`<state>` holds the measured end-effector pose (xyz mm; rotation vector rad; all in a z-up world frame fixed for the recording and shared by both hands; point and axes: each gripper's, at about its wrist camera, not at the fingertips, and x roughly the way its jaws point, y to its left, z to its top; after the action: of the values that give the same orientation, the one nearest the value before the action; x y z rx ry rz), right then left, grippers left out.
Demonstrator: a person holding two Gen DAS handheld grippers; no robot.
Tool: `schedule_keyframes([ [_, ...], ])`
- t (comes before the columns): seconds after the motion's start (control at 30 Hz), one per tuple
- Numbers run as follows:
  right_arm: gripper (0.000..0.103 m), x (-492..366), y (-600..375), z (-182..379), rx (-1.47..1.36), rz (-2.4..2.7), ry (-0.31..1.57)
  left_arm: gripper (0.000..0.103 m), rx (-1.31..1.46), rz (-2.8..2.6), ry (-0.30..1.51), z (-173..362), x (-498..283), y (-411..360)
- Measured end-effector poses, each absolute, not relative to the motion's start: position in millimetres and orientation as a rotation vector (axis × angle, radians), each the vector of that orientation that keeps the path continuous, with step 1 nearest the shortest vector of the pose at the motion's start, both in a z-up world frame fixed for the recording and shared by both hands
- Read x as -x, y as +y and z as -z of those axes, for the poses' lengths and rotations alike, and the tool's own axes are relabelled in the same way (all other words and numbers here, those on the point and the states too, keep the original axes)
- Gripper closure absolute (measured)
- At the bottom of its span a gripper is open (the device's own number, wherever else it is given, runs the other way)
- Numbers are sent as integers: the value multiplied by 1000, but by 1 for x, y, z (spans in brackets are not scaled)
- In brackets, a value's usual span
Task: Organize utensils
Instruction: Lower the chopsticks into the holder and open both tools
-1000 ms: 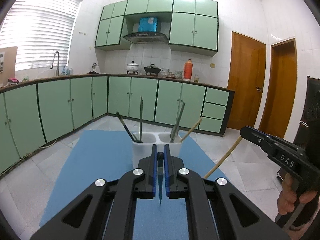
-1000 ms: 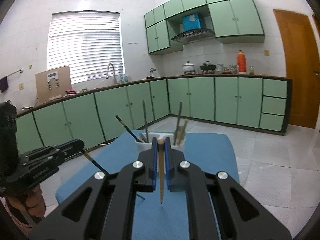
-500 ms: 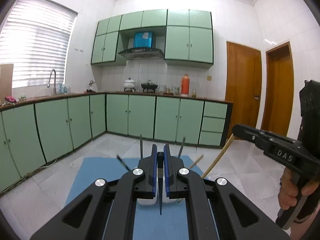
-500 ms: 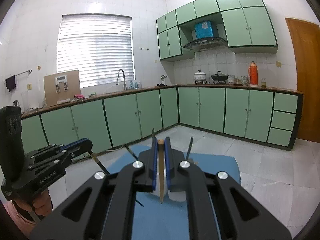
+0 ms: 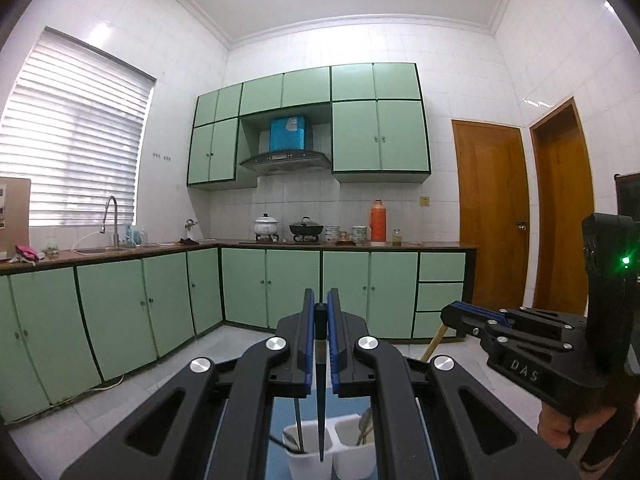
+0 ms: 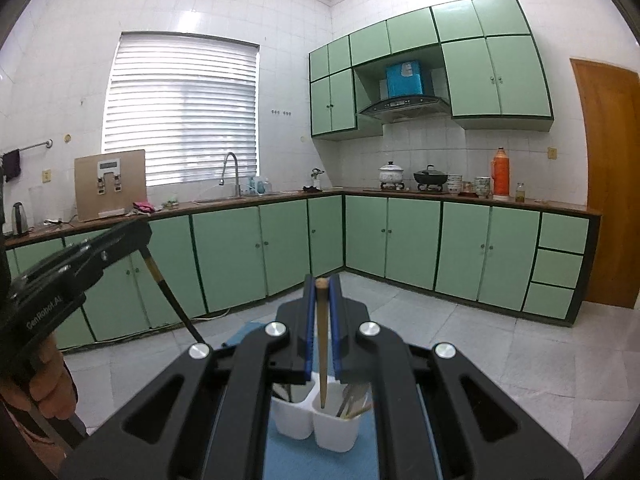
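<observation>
Holder, white, two cups, sits at 6 o'clock under both grippers. Right gripper clamps a wooden chopstick, long axis upright, tip hanging over the right cup. Left gripper clamps a dark chopstick, upright, tip over the left cup. Right looks nearer.

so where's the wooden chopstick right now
The wooden chopstick is clamped upright in the right gripper, its tip hanging over the right compartment of the white utensil holder on the blue mat.
</observation>
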<state>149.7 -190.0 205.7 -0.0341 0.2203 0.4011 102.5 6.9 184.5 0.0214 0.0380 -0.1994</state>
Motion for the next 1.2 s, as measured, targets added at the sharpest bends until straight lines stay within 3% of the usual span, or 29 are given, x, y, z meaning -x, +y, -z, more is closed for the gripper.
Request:
schedule_keyframes([
  [0.63,97,-236,-178,-137,1,-399,371,97,-21,191,140,-118,-214,-10],
  [1.2,97,-246,-157,-93,34,-397,435,96,-8,159,282,-50,-256,-1],
])
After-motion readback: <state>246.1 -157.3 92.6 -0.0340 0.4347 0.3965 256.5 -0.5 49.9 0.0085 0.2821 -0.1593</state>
